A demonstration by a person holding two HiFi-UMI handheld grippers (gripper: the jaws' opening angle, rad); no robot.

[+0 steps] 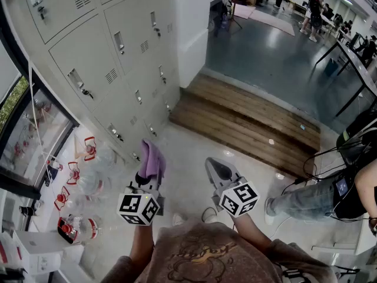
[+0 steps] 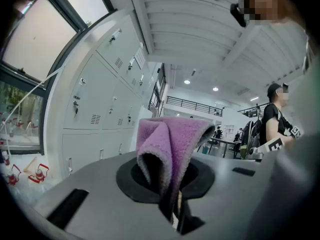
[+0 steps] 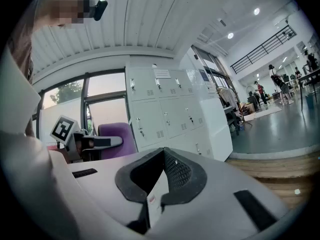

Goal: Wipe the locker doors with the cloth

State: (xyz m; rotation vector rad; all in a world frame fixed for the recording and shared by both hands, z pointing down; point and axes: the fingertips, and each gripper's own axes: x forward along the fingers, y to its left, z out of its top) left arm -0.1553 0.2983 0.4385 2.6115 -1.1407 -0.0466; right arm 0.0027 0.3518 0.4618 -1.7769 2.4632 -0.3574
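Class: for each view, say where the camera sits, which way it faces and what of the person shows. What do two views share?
Head view: on the person's head, facing steeply down at the lockers; shows both forearms, the left gripper with the purple cloth, and the right gripper.
Left gripper view: on that gripper, facing along its jaws, shut on the cloth; lockers at left.
Right gripper view: on that gripper, along its shut, empty jaws towards the lockers.
Shared: all three show lockers and cloth.

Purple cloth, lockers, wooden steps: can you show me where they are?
purple cloth [image 2: 172, 139], left gripper view, its fuzzy folded front
lockers [image 1: 88, 52], head view, flat middle of one door
wooden steps [image 1: 253, 108], head view, the top tread's planks
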